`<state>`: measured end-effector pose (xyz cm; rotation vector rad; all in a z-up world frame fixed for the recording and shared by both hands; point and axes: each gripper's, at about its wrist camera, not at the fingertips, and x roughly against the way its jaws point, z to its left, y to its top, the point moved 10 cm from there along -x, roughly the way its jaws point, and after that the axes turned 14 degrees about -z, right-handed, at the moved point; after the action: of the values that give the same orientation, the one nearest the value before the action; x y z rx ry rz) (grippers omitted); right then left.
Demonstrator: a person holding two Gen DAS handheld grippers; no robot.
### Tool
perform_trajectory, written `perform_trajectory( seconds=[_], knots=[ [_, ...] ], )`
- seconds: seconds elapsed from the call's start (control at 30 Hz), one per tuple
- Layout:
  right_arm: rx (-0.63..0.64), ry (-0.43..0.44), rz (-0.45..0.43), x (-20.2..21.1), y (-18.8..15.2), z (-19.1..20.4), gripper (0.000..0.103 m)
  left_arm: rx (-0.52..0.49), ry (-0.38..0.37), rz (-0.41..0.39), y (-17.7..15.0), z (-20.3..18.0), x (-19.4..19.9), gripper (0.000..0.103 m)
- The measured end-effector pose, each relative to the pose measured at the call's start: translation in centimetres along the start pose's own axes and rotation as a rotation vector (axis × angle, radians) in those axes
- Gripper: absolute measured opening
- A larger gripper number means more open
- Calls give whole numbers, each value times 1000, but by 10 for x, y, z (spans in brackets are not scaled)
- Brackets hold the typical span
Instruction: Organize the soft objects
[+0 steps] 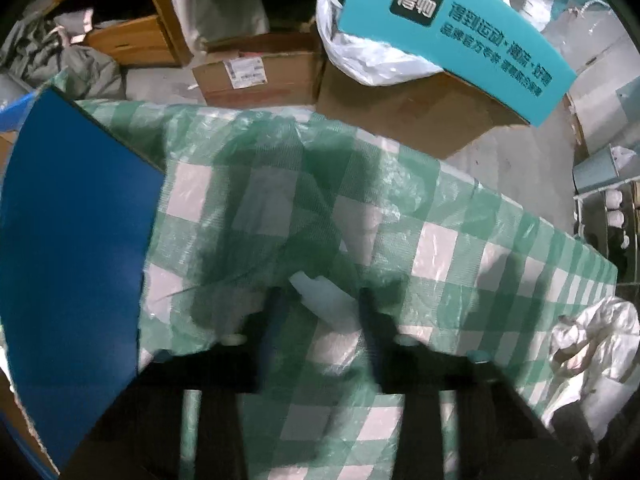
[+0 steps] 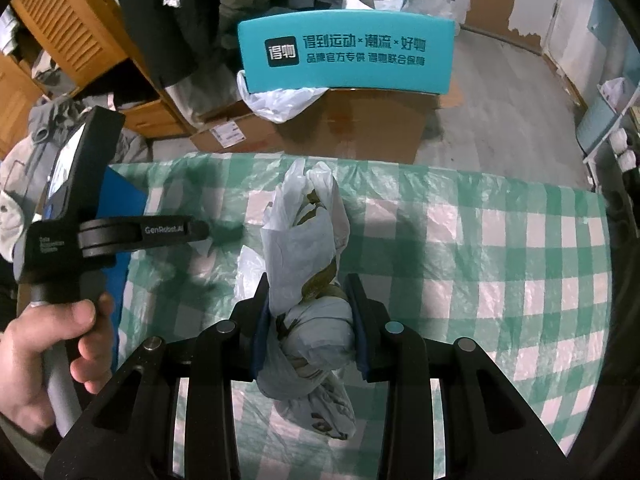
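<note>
Clearly we have the right gripper pinching the knotted white plastic bag in its jaws, lifted over the checked tabletop mid-width, keeping it bundled. Our left gripper's jaws, narrowed near the blue board at the left edge, seem to nip a pale scrap, though blur prevents certainty.

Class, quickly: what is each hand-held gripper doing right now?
Left hand-held gripper: nearly shut; whether it pinches the pale scrap cannot be told.
Right hand-held gripper: shut on the knotted plastic bag.
</note>
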<state>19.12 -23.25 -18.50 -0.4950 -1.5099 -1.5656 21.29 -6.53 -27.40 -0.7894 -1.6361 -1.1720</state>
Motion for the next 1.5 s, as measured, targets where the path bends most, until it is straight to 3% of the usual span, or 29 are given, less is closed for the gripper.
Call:
perform_trajectory(
  seconds=[0.33,0.87,1.23,1.5],
  knots=[
    [5,12,-19,7,6,5,33,-29,-35,-3,-4,-3,6,20],
    [52,13,-37,24,9,23,33,-212,-72,-72,-16,-6,56,16],
    [104,33,-42,39,5,49,33,-390,-48,-209,-25,4,120,17],
    [149,58,-69,56,7,79,33,-427,-55,-287,-32,20,156,17]
  ],
)
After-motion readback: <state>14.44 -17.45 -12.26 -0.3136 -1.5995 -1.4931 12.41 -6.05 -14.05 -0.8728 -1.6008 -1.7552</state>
